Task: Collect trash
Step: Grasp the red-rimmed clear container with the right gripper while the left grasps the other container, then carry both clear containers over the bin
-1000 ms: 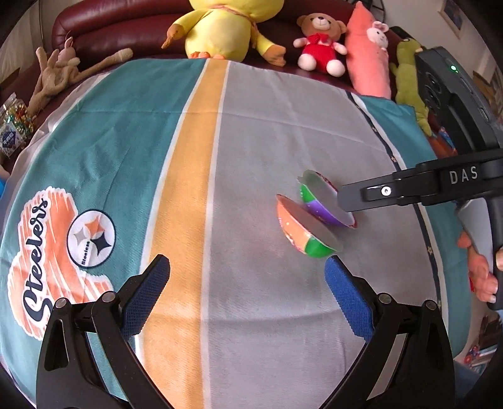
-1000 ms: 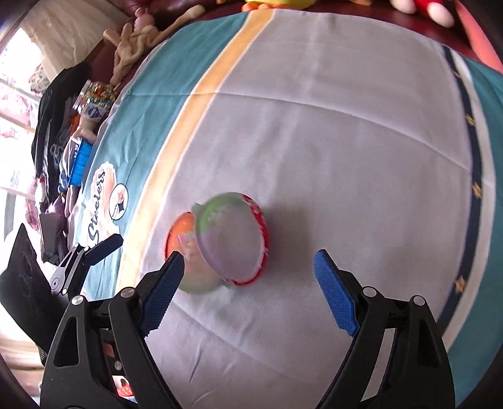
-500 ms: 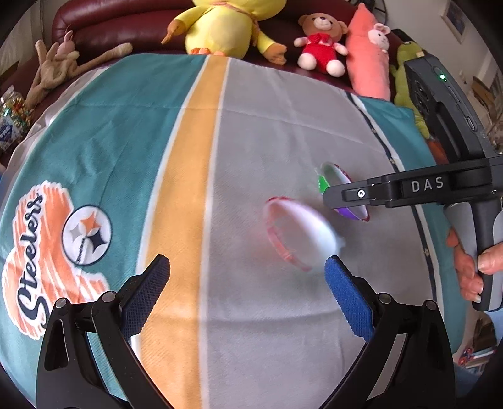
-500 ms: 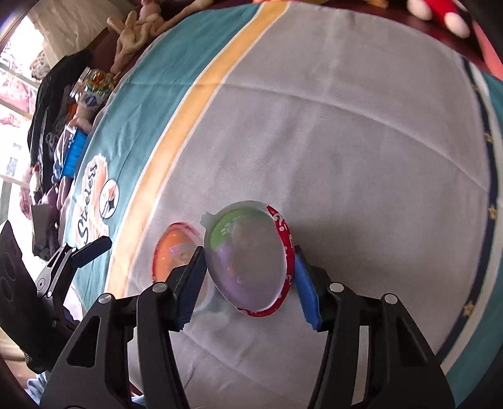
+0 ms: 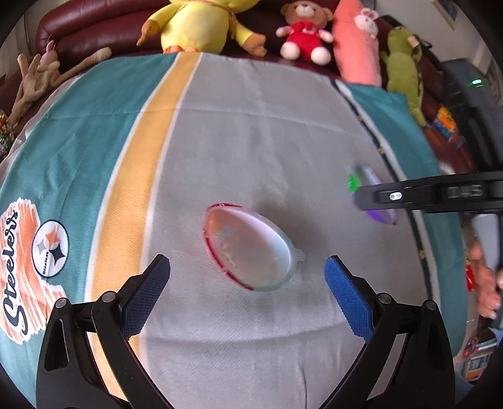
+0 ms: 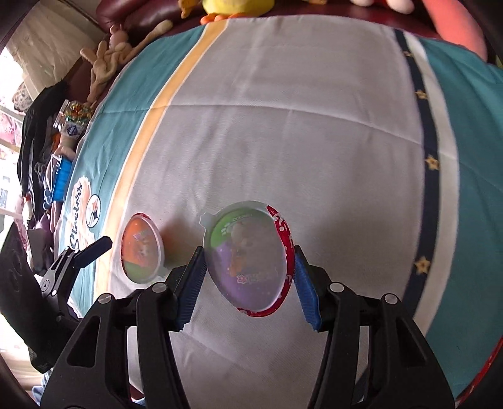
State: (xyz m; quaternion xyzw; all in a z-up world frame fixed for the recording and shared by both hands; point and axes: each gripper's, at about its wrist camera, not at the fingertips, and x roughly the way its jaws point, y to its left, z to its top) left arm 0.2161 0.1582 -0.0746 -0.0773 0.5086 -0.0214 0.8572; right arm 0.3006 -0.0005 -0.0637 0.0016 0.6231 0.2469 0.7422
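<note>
— Since a second ago, what has changed?

— Both of my claws have shifted across the blanket (image 5: 257,132). My right claw (image 6: 250,278) has just been closing and now grips the purple-and-green lidded cup (image 6: 248,254): both blue pads press on its sides, one left and one right of the oval lid. My left claw (image 5: 246,284) has come over the orange-and-green lidded cup (image 5: 248,248), which earlier lay farther ahead and to the right of it.

— Is the left claw holding that one?

— No. Its jaws stand wide apart, with the cup ahead of the tips and between their lines, untouched.

— How do the cups lie?

— In the left wrist view the orange-and-green one rests on the grey middle band of the blanket, lid tilted up toward me. The oval's long axis runs from upper left to lower right, and its small pull tab points lower right. The purple-and-green one faces my right camera lid first, long axis running roughly along the claw's reach, tab at the far upper left, red rim on the right side.

— Where are they relative to each other?

— Near each other but apart. From the right wrist, the orange one sits just left of the gripped one, toward the yellow stripe (image 6: 151,116). Whether the gripped cup touches the blanket, I cannot tell.

— Anything else?

— Plush toys (image 5: 201,25) line the blanket's far edge.
</note>
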